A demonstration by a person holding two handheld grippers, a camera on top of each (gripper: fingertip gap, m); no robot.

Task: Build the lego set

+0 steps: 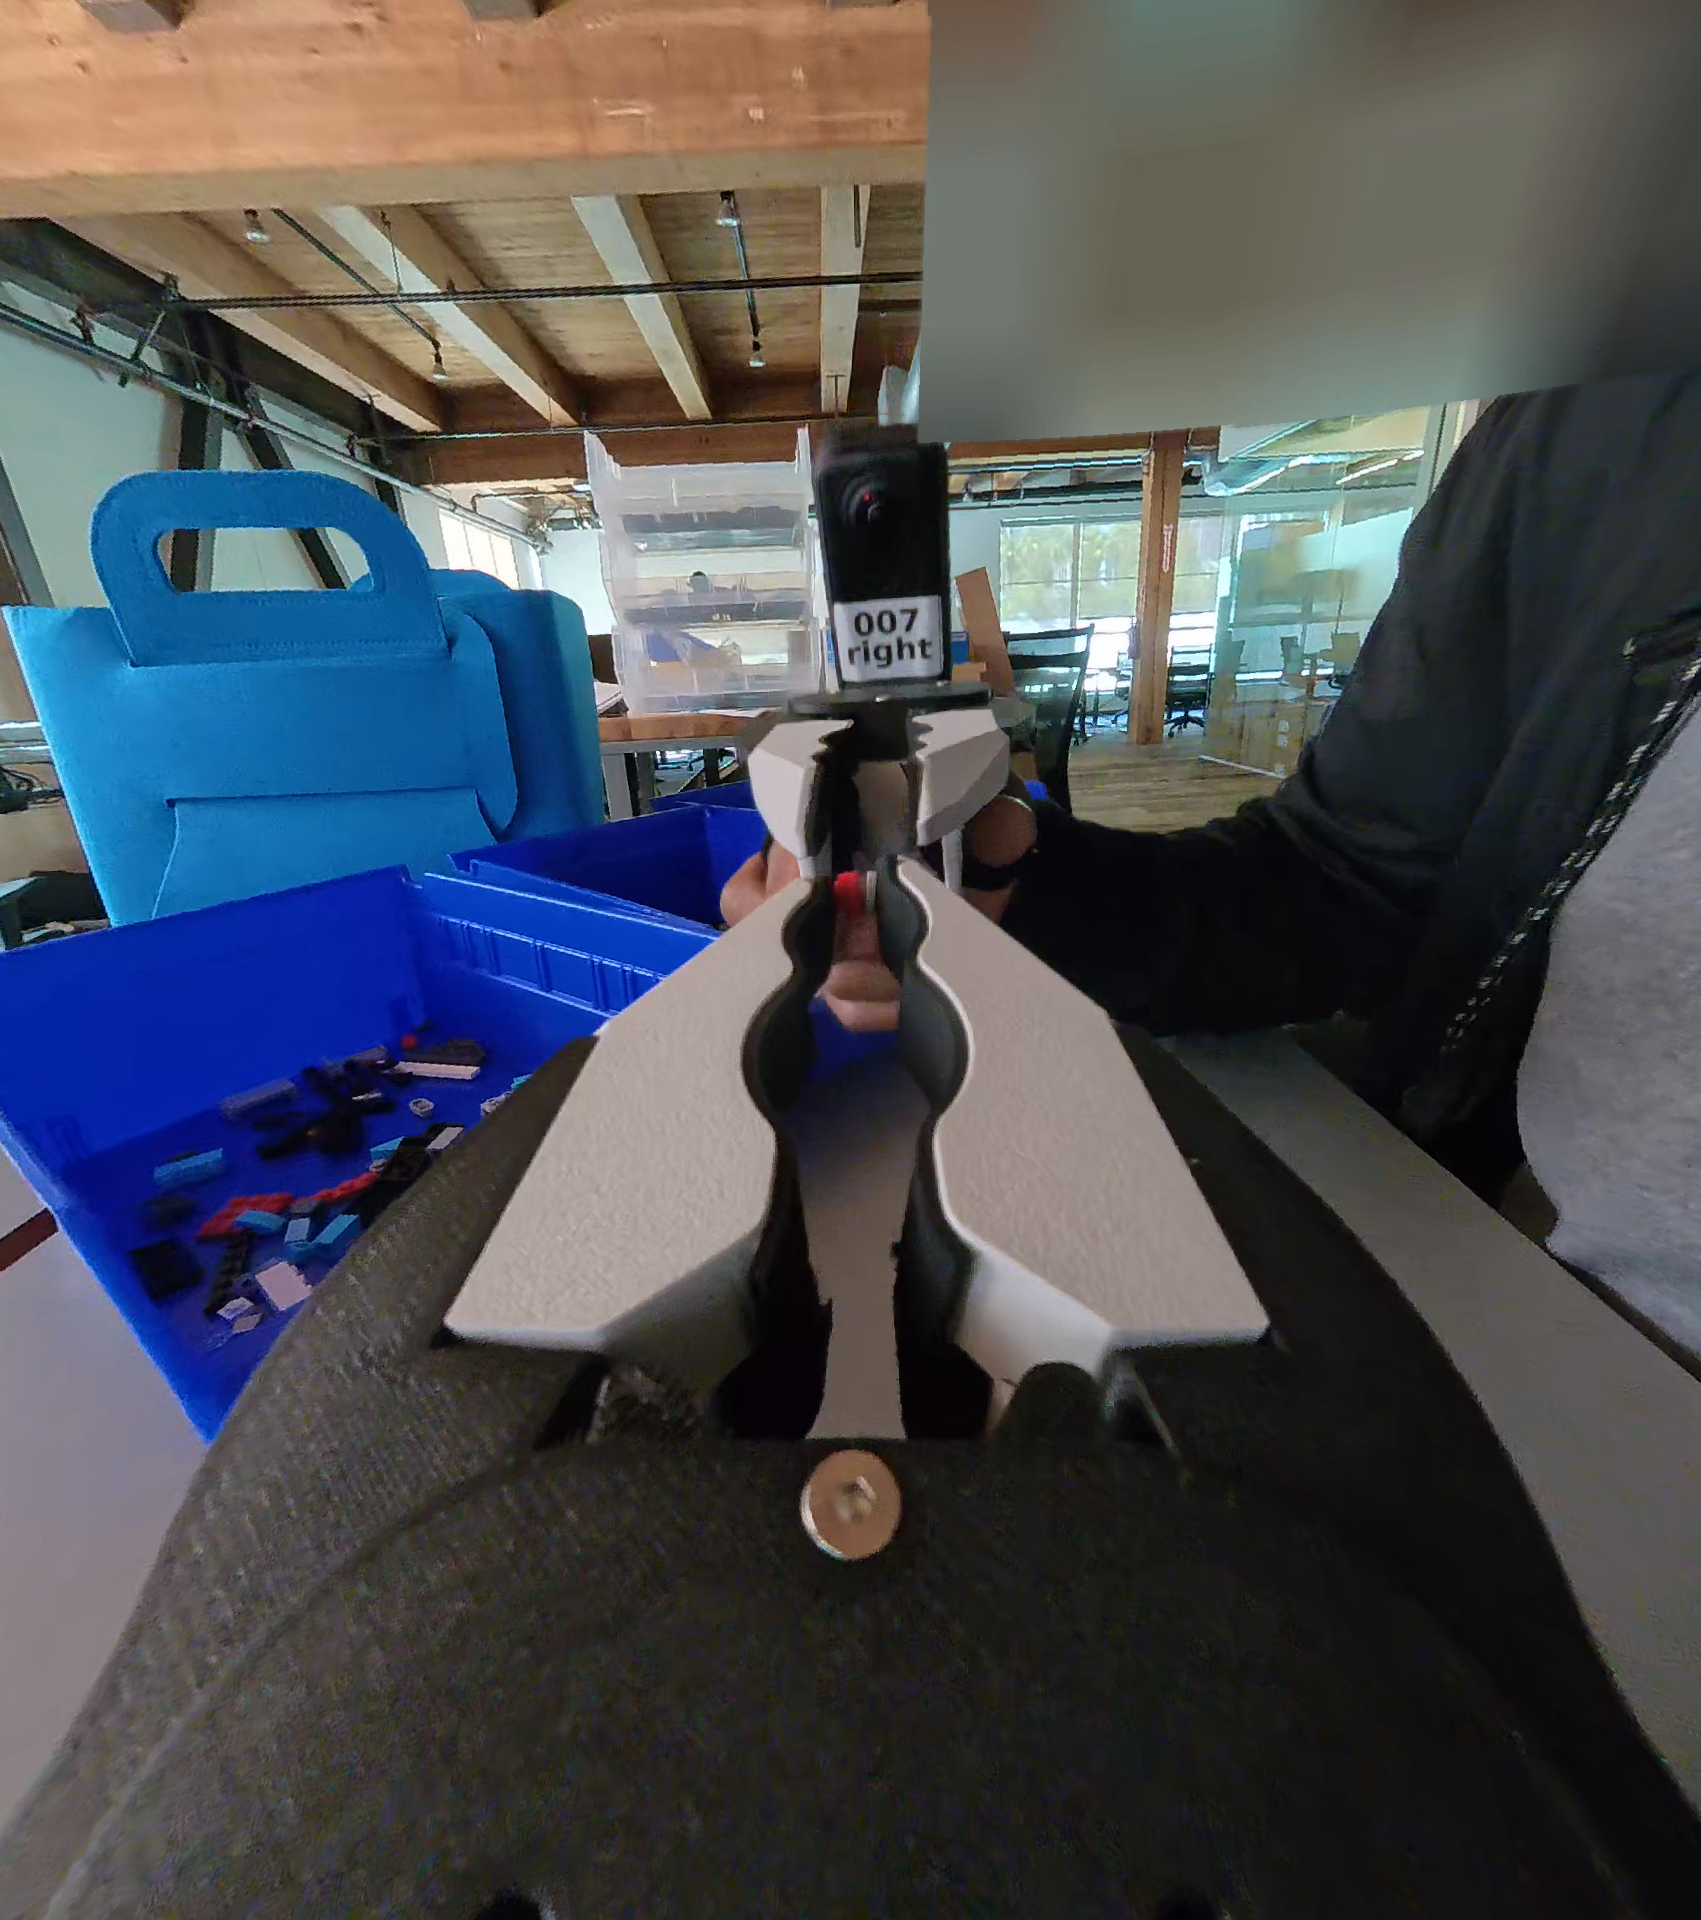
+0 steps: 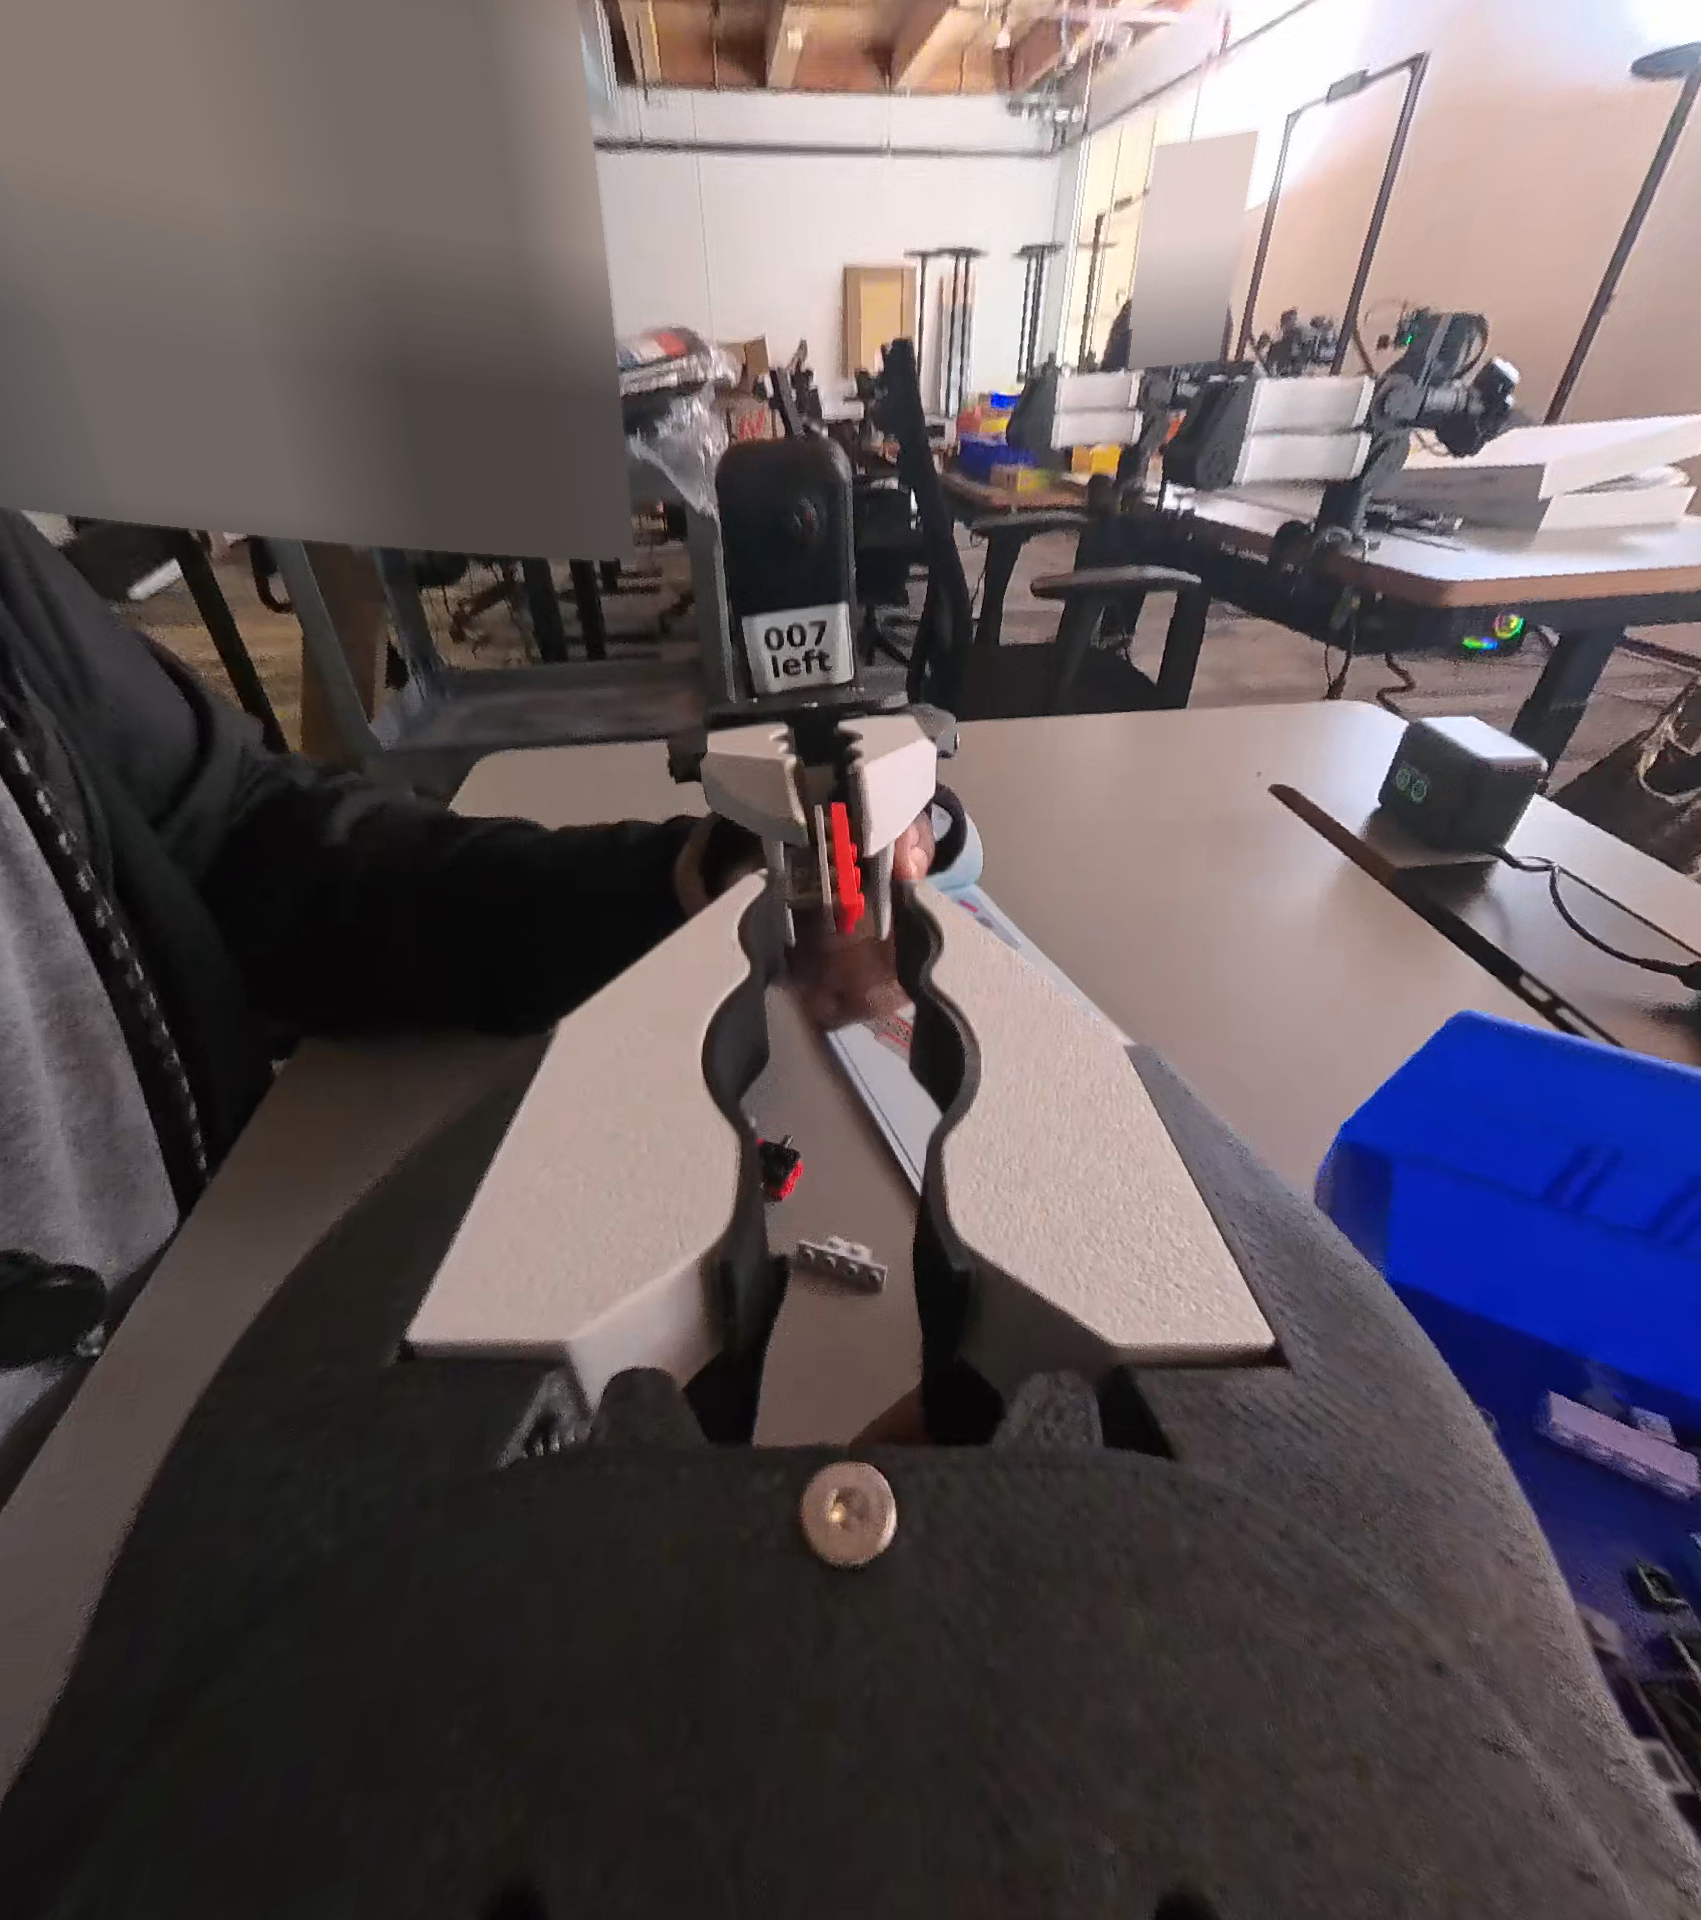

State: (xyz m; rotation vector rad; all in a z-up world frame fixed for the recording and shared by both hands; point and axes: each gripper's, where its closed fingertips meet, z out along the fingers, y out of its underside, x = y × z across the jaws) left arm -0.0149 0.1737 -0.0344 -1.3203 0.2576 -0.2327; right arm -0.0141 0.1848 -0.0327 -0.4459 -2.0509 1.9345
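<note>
My left gripper [image 1: 851,896] is shut on a small red lego plate [image 1: 844,889] with a pale piece against it, held in the air above the table. The right wrist view shows the red plate [image 2: 842,862] upright between the left gripper's fingers [image 2: 830,831]. My right gripper [image 2: 838,914] faces the left one tip to tip, its jaws narrowly apart at the plate; whether they grip it is hidden. The right gripper also shows in the left wrist view [image 1: 867,831]. A person's hands hold both grippers.
A blue bin [image 1: 150,997] with several loose lego pieces sits left; it also shows in the right wrist view [image 2: 1573,1195]. A small red-and-black piece [image 2: 781,1169], a grey piece [image 2: 841,1262] and a booklet [image 2: 882,1060] lie on the table [image 2: 1189,883]. A black box [image 2: 1459,784] with a cable stands far right. Left and right tips are no more than a few centimetres apart.
</note>
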